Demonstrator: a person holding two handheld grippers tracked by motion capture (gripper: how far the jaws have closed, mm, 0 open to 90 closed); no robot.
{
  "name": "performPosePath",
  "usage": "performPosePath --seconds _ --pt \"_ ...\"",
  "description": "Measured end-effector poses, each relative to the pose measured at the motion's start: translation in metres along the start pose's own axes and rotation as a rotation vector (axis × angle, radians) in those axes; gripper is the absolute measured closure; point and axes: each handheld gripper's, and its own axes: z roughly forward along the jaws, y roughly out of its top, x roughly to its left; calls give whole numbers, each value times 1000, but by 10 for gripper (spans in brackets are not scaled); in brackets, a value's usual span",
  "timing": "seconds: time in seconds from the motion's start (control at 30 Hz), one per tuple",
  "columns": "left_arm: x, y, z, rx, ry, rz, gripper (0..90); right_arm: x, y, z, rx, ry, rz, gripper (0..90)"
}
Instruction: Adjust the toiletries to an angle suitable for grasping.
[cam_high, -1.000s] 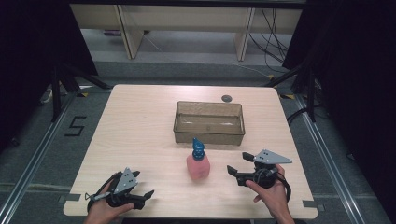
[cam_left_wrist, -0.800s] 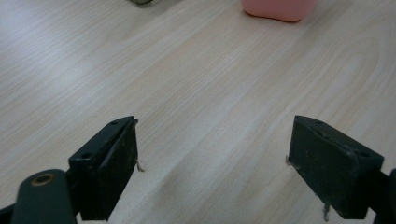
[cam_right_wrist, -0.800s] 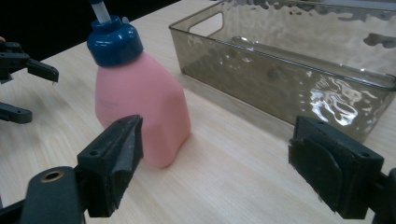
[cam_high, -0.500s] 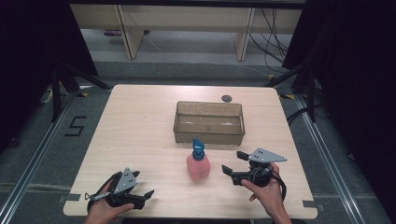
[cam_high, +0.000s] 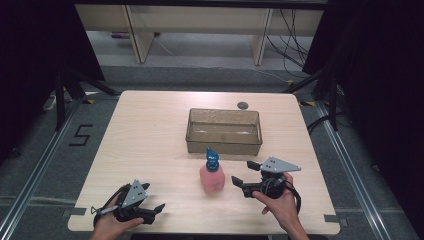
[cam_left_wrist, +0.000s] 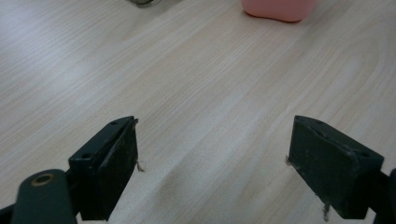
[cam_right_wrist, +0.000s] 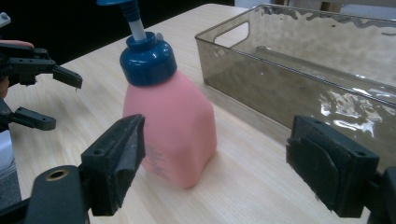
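Bin (cam_high: 224, 131) stands behind pink bottle (cam_high: 212, 176); right gripper (cam_high: 242, 172) fingers wide, closing slightly, nothing between.

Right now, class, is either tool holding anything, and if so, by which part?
Nothing is held. The right tool stands open beside the pink bottle, its jaws apart from it; the left tool stands open over bare table.

The high view is looking forward and down from above the person's side, taking in the whole worktop (cam_high: 150, 130). The left gripper view is riding low and close over the wood, facing the pink bottle (cam_left_wrist: 278, 8) at its top edge. The right gripper view is sitting near the bottle, facing it and the clear bin (cam_right_wrist: 299, 60). All three views are sharing the bottle.
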Motion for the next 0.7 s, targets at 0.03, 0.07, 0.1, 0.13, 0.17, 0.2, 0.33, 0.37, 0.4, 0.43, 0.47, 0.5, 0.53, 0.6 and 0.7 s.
performPosePath --seconds 0.03,0.07,0.1,0.13,0.17,0.2,0.33,0.37,0.4,0.43,0.47,0.5,0.53,0.6,0.7 --pt "0 0 0 0 -3 2 154 1 0 2 -3 14 18 198" --pt "1 0 0 0 -3 4 154 2 1 2 6 18 6 199" --pt "1 0 0 0 -3 4 154 2 1 2 6 18 6 199" --pt "0 0 0 -1 -3 3 154 2 2 2 2 6 -11 199" --pt "0 0 0 0 0 2 154 2 2 2 2 6 -11 199" --pt "1 0 0 0 -3 3 154 5 2 4 5 27 25 199" --pt "1 0 0 2 -3 3 154 7 4 5 14 33 26 200" --pt "1 0 0 2 -3 3 154 7 4 5 14 33 26 200" --pt "1 0 0 1 -4 3 154 7 4 8 -2 41 5 200" --pt "1 0 0 1 -4 3 153 7 4 8 -2 41 5 200" --pt "1 0 0 1 -3 3 153 9 4 8 7 48 28 200" --pt "1 0 0 1 -4 4 154 8 4 9 -1 49 19 200" --pt "1 0 0 2 -3 3 154 9 5 10 -7 47 -4 200" --pt "1 0 0 8 -6 2 154 10 6 11 -6 61 -1 200" --pt "1 0 0 9 -7 1 153 12 7 10 -1 65 4 200"
